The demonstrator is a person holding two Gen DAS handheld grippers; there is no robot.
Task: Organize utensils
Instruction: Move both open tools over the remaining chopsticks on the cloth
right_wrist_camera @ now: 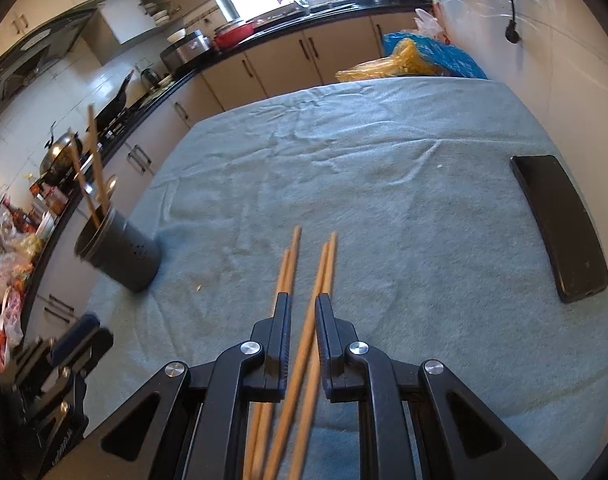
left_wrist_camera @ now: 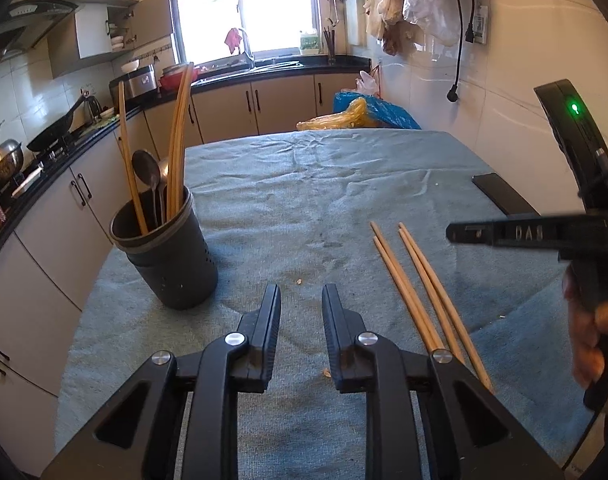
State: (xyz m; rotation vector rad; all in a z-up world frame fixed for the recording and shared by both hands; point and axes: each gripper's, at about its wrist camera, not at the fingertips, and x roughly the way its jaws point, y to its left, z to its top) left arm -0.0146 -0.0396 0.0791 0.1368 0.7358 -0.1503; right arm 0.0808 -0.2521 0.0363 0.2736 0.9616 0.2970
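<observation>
Far left: dark holder [left_wrist_camera: 166,246] stands upright near the left edge of the table, on the blue-grey cloth [left_wrist_camera: 304,184]. Inside it: three wooden chopsticks [left_wrist_camera: 179,136] leaning apart, plus a dark spoon [left_wrist_camera: 147,168] with bowl up and a second metal utensil behind it, type not clear. Holder wall has small perforations low down.

Left gripper [left_wrist_camera: 301,300]: fingers parted, nothing between them, only bare cloth in the gap. It sits just right of the holder and apart from it. A few crumbs on the cloth near its tips.

Centre-right: four loose chopsticks [left_wrist_camera: 420,292] lie flat on the cloth as two pairs, tips pointing away, roughly parallel. In the left wrist view their near ends pass behind the left gripper's right linkage.

Right gripper [right_wrist_camera: 302,304]: fingers open with a narrow gap, positioned above the loose chopsticks [right_wrist_camera: 304,300]. One pair runs through the gap between the fingers; the other passes under the left finger. Contact between pads and sticks cannot be confirmed. In the left wrist view its body enters from the right edge with a green LED lit.

Far right: black phone [right_wrist_camera: 560,224] flat on the cloth, well apart from the chopsticks, near the right table edge.
</observation>
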